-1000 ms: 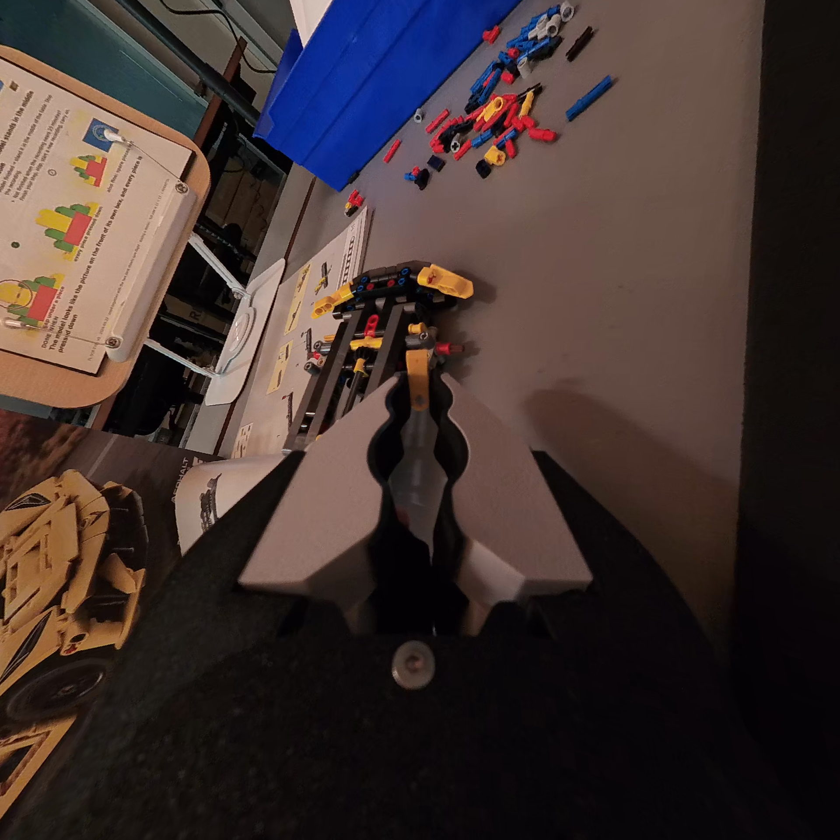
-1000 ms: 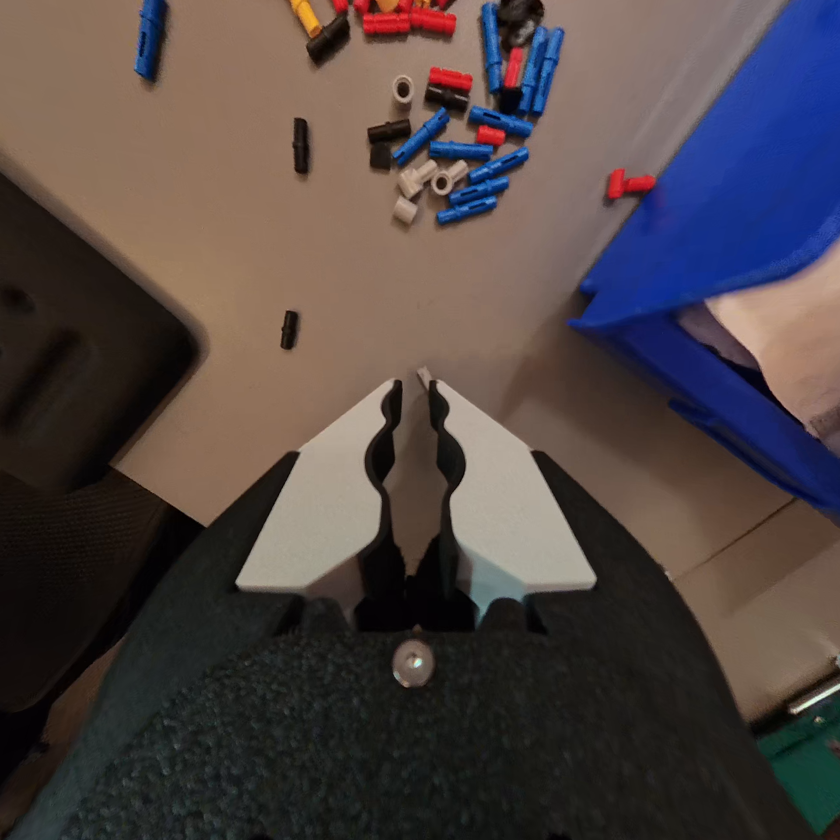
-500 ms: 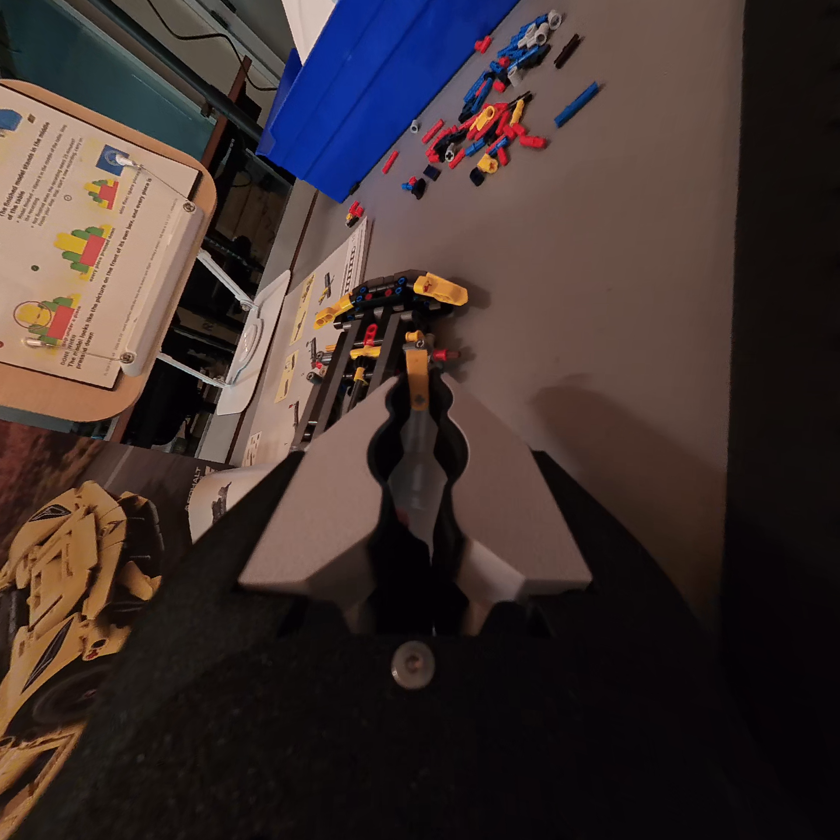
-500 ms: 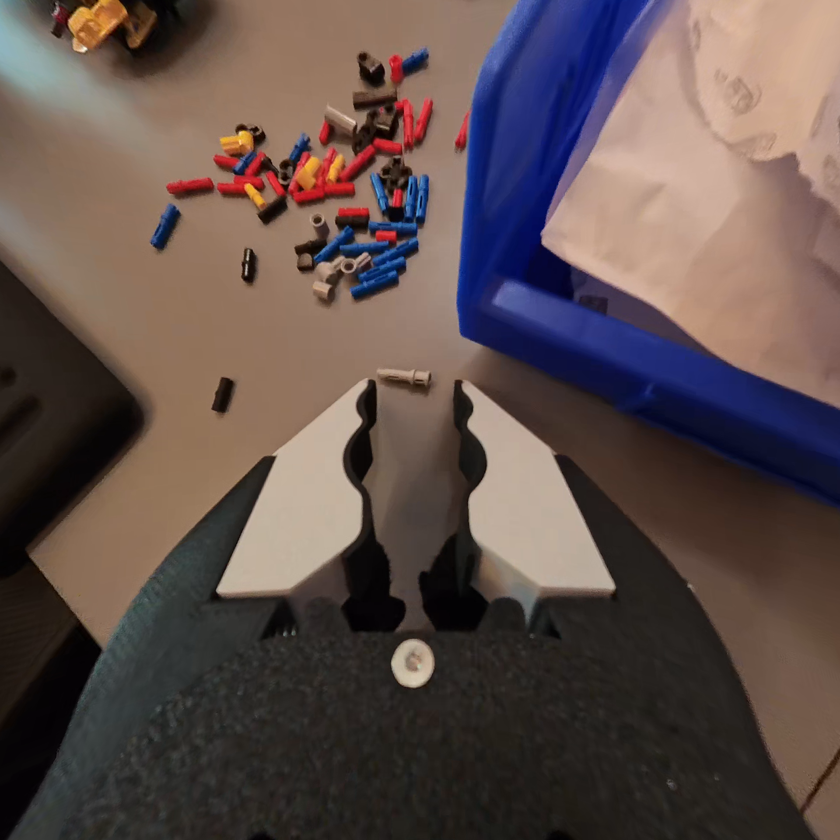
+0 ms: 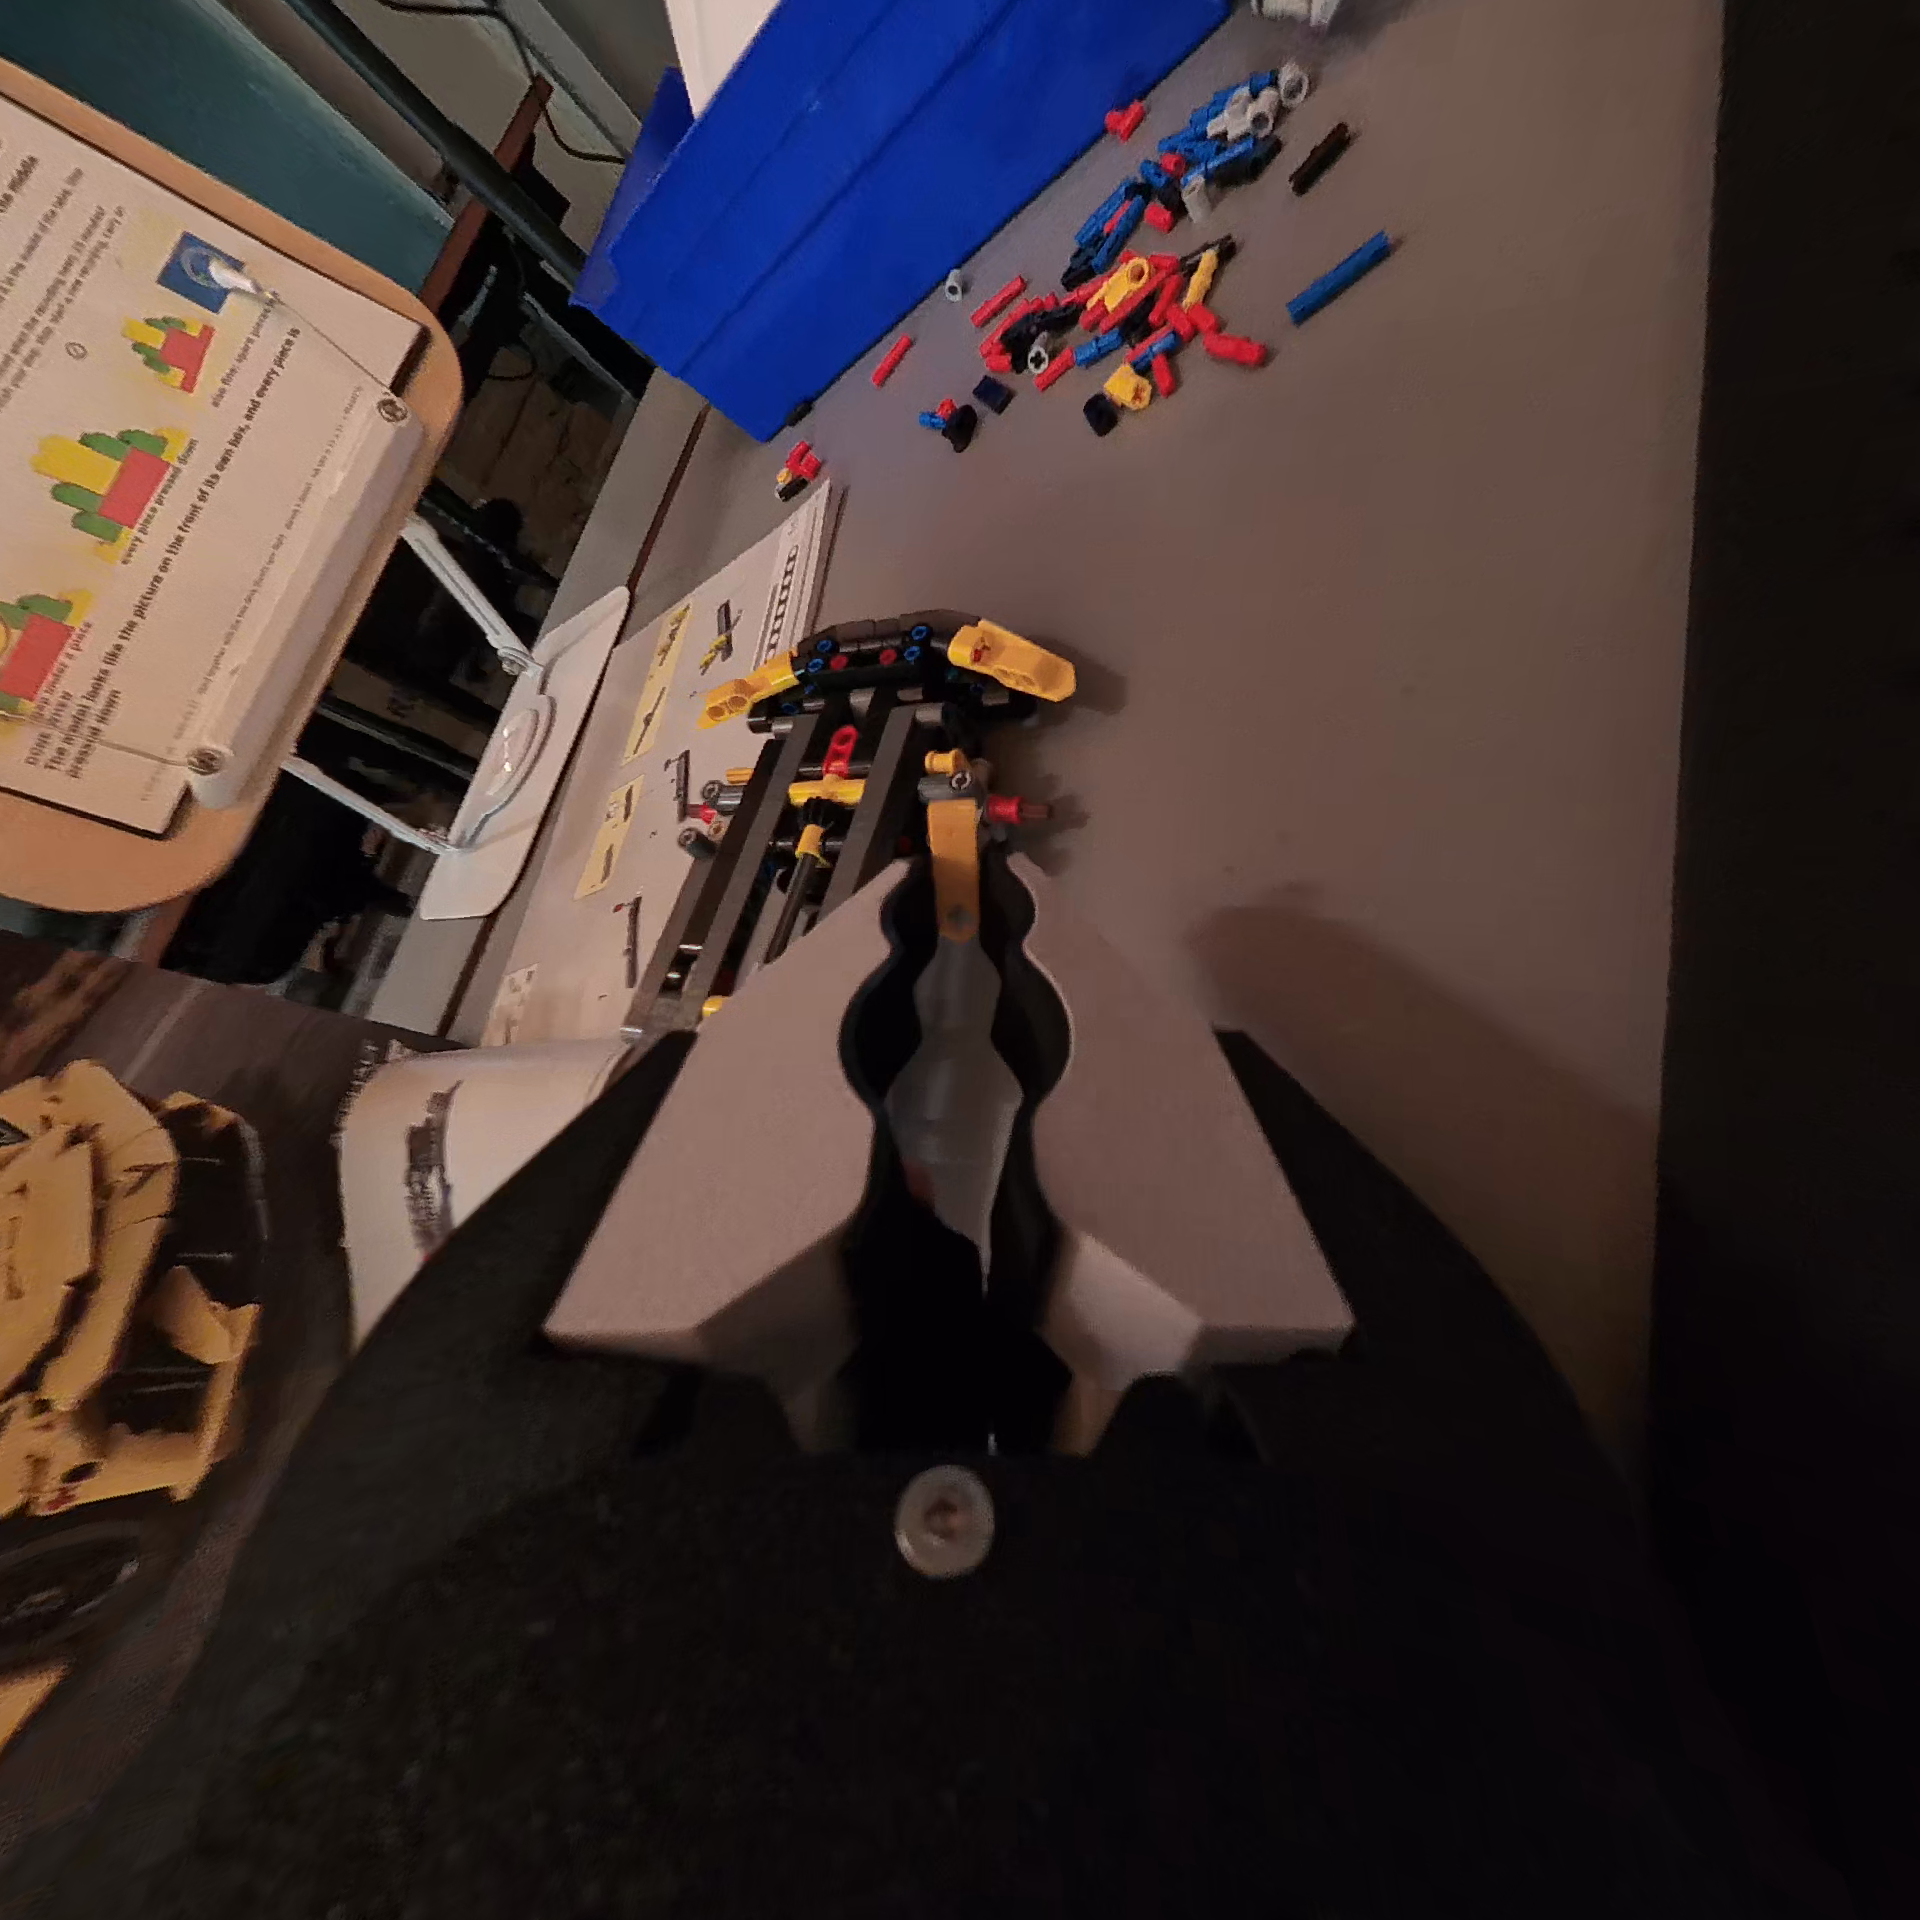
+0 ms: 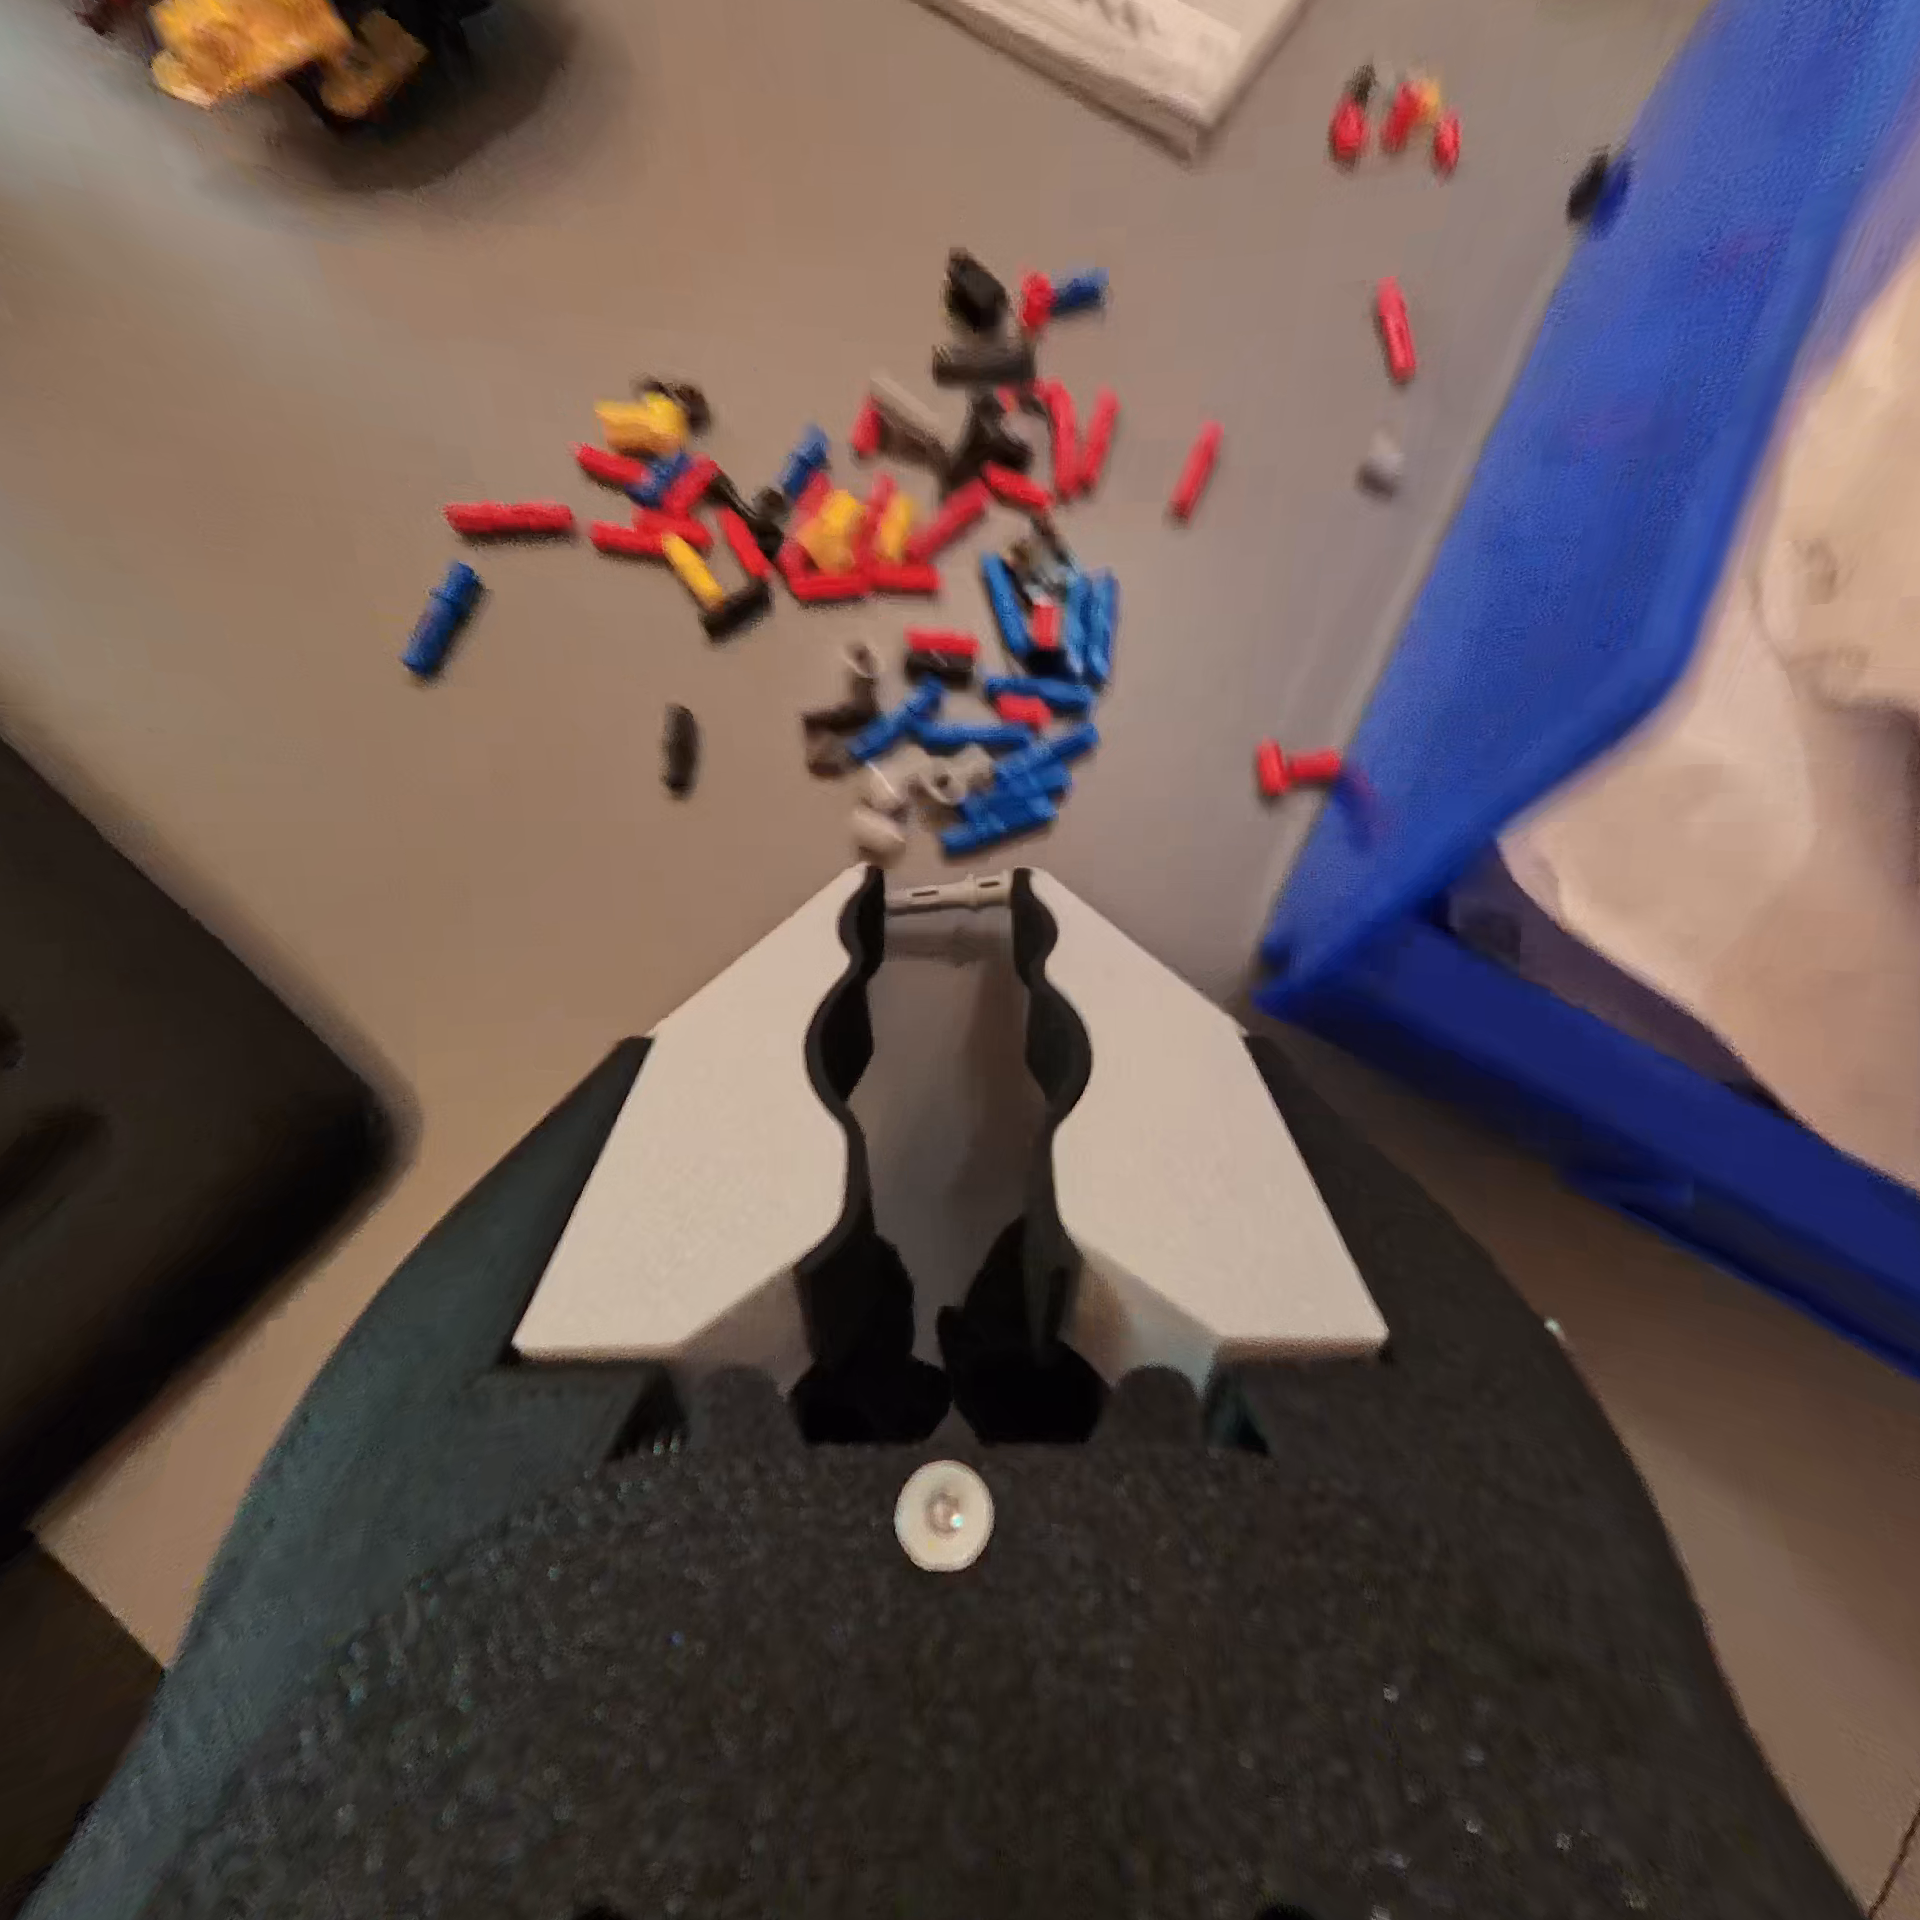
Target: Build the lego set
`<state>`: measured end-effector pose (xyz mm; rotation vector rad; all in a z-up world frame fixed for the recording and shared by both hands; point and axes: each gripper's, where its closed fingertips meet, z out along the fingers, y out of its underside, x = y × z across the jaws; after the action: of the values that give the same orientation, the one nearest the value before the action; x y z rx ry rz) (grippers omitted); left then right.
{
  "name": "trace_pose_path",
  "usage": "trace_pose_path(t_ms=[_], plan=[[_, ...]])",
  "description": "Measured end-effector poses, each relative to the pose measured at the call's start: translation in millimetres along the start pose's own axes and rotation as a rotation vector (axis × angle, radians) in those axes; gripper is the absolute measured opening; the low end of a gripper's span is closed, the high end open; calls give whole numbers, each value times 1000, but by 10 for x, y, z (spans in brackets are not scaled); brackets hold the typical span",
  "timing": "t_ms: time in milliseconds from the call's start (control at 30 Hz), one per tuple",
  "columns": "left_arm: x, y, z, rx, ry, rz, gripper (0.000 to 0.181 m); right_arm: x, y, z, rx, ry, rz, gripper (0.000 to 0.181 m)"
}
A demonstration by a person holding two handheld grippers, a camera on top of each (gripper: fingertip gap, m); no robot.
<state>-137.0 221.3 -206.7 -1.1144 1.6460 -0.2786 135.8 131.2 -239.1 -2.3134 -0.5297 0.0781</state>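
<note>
grey table strewn with loose pins toward its far edge, blue bin just beside them, instruction sheet and lego box along the left edge. left gripper clamped on the half-built lego car, resting mid-table. right gripper part open, grey pin spanning its tips, grip uncertain. compared with half a second ago: right gripper nearer the pile, pin now between the tips rather than ahead; left unchanged.

One part-built lego model, one blue bin, two grippers, many loose pins
</note>
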Motion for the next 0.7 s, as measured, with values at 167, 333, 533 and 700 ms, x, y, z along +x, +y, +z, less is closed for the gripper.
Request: trace_pose_path(t_ms=[167,333,533,700], plan=[[-104,-82,-41,64,82,-270,6,-716,-850,38,199,121,-321,23],[-150,-148,-79,118,167,-464,6,-1481,-1455,261,340,-56,-359,23],[-187,-191,-120,166,308,-711,6,-2154,-1975,337,601,-115,-492,23],[-222,-268,-194,222,432,-891,6,-2232,-2034,499,615,-18,-551,23]])
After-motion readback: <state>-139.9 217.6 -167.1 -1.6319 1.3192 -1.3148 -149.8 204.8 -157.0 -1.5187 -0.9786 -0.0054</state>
